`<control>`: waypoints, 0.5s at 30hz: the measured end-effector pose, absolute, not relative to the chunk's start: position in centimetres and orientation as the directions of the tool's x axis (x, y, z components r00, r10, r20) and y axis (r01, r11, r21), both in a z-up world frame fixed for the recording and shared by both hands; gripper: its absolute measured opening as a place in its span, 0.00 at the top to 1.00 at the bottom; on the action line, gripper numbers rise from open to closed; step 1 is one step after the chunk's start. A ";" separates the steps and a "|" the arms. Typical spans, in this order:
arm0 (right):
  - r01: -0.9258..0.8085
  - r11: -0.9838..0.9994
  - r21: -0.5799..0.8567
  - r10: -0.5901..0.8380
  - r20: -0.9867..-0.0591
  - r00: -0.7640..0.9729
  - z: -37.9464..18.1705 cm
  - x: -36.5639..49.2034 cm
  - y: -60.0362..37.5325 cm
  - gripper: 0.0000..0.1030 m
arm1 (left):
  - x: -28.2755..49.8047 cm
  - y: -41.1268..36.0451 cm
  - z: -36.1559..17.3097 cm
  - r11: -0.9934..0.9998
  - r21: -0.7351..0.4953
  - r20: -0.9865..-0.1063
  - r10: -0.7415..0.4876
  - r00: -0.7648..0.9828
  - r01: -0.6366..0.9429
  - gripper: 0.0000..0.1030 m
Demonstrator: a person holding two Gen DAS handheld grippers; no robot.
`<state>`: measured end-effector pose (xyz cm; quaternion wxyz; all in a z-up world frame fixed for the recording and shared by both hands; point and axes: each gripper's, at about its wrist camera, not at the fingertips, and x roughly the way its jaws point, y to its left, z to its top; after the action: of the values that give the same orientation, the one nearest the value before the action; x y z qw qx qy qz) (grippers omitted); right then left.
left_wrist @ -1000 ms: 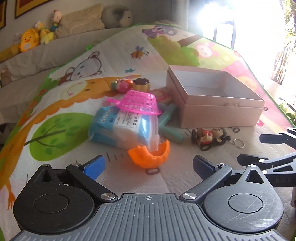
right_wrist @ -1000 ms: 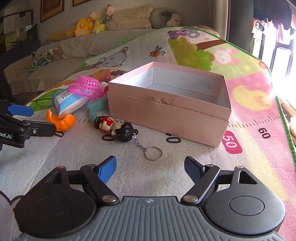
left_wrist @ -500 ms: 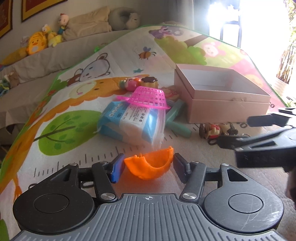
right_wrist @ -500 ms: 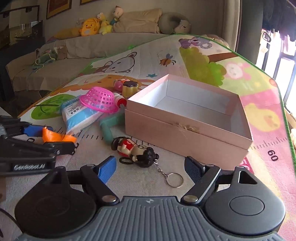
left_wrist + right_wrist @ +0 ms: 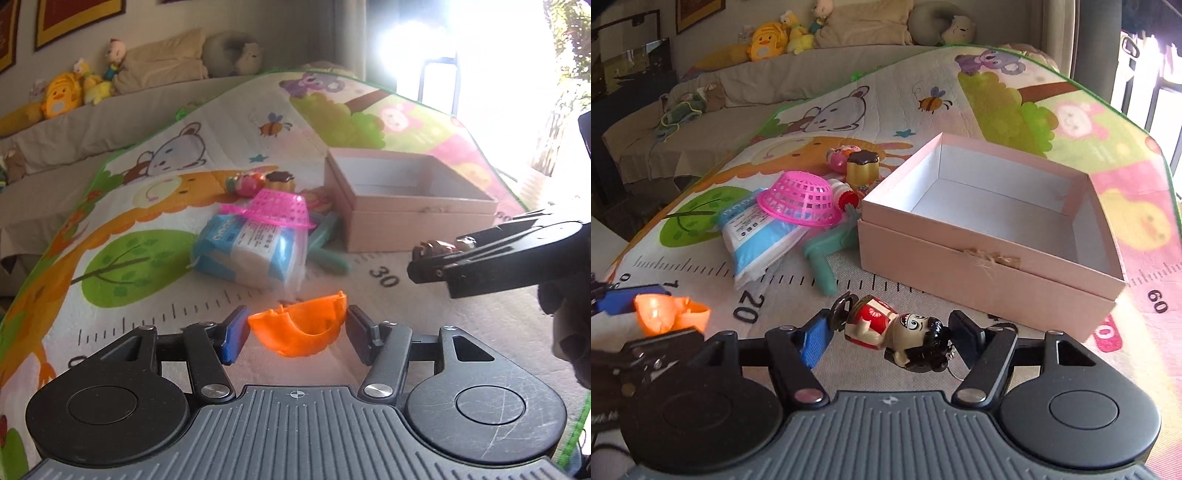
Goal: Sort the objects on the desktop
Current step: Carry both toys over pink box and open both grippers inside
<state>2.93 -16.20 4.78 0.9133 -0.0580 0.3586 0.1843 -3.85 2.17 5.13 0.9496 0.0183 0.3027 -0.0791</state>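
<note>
Two handheld grippers work low over a cartoon play mat printed w/ animals, trees and a ruler strip. The left gripper has its fingers drawn in narrow on either side of an orange plastic shell piece; the blue pad touches one end, the dark pad sits at the other, so it appears gripped, tho whether it is lifted off the mat can't be told. The right gripper is closed partway around a small figurine keychain, red-and-white body, pale face, black hair, lying tilted btwn the fingers w/ its head toward the right finger; its ring shows just under that finger. In the left wrist view the right gripper comes in from the right side, near the front of the box. An open pink cardboard box, white inside, nothing in it, sits on the mat just beyond the keychain. Left of the box is a cluster: an upside-down pink mesh basket resting on a blue-and-white wipes pack, a teal plastic toy lying beside the box's corner, a small red-capped item half hidden behind the basket, and farther back a pudding-shaped toy next to a round pink toy. Behind the mat, a grey-covered sofa carries a row of plush toys and a beige pillow. Bright window glare fills the upper right of the left wrist view.
</note>
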 end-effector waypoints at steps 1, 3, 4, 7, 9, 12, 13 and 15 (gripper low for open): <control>-0.398 0.916 0.048 0.326 -0.667 0.670 6.2 1.9 -17.2 0.33 | -3.9 1.9 5.8 0.983 -0.021 -0.567 -0.161 0.808 0.181 0.40; -0.427 0.902 0.058 0.368 -0.619 0.694 9.2 -0.1 -19.0 0.33 | -3.9 1.0 7.6 0.973 -0.023 -0.530 -0.207 0.822 0.229 0.40; -0.429 0.901 0.058 0.380 -0.582 0.719 10.9 -0.8 -19.8 0.33 | -3.6 0.3 8.7 0.967 -0.011 -0.502 -0.225 0.835 0.254 0.40; -0.400 0.913 0.081 0.388 -0.475 0.789 15.2 -1.2 -22.2 0.33 | -2.0 -1.7 11.3 0.952 0.027 -0.435 -0.263 0.861 0.304 0.40; -0.361 0.929 0.079 0.360 -0.417 0.835 17.0 -0.4 -23.4 0.33 | -0.5 -2.9 12.2 0.946 0.052 -0.408 -0.273 0.871 0.320 0.40; -0.305 0.948 0.095 0.317 -0.396 0.862 18.2 2.9 -24.5 0.33 | 3.0 -4.6 12.8 0.937 0.054 -0.410 -0.294 0.863 0.344 0.40; -0.296 0.949 0.105 0.313 -0.398 0.862 18.5 4.3 -24.7 0.33 | 4.3 -5.0 12.9 0.937 0.051 -0.414 -0.296 0.861 0.347 0.40; -0.279 0.954 0.112 0.300 -0.400 0.866 18.8 7.2 -24.7 0.33 | 7.5 -5.8 13.2 0.939 0.027 -0.416 -0.302 0.857 0.344 0.39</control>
<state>7.17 -24.66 18.83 0.9656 0.0252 0.2109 0.1500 7.48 -5.81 13.21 0.9624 0.0500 0.2075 -0.1679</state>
